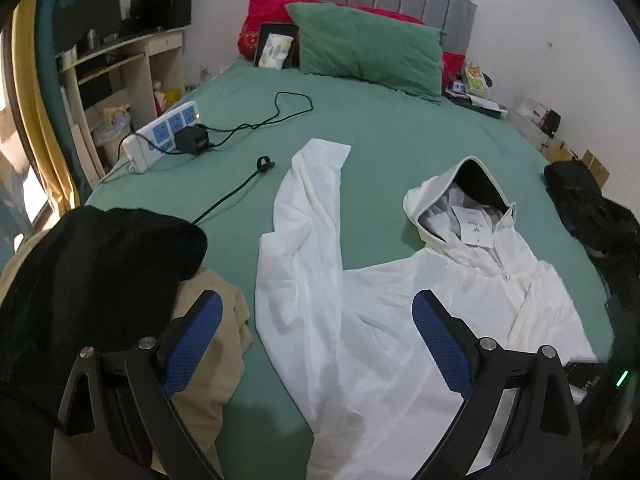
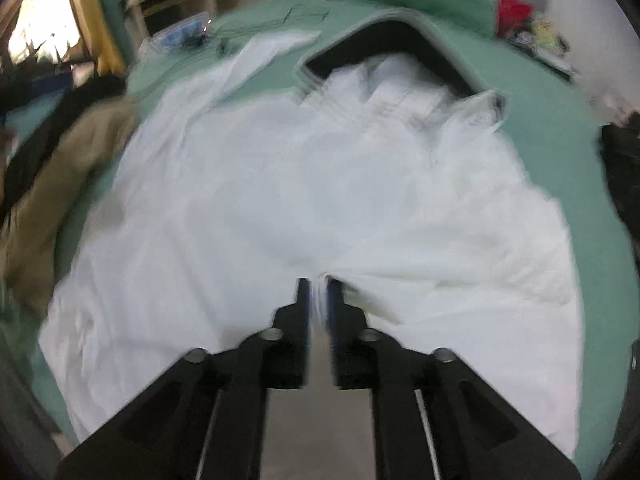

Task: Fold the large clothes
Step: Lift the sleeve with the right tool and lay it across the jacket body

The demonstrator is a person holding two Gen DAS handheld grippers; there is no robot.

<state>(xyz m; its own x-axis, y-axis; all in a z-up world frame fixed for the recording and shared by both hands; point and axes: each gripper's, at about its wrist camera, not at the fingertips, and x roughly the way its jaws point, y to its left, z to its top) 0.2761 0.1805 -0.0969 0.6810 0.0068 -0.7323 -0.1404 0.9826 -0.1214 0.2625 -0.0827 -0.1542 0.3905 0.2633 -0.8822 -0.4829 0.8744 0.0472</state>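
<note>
A white hooded jacket (image 1: 360,340) lies spread front-up on the green bed sheet (image 1: 400,132). Its hood (image 1: 460,200) points toward the pillows and one sleeve (image 1: 312,200) stretches up and left. My left gripper (image 1: 318,300) hovers over the jacket's body, open wide, with nothing between its blue pads (image 1: 196,336). In the blurred right wrist view, my right gripper (image 2: 319,282) sits low over the jacket (image 2: 280,180), jaws only narrowly apart. A strip of white fabric fills the gap at the tips, and a fold runs off from them to the right.
A black garment (image 1: 100,272) and a beige one (image 1: 216,344) are heaped at the bed's left edge. A power strip (image 1: 160,136) with a charger and cable lies on the sheet. A green pillow (image 1: 368,52) is at the head and a black bag (image 1: 592,208) on the right.
</note>
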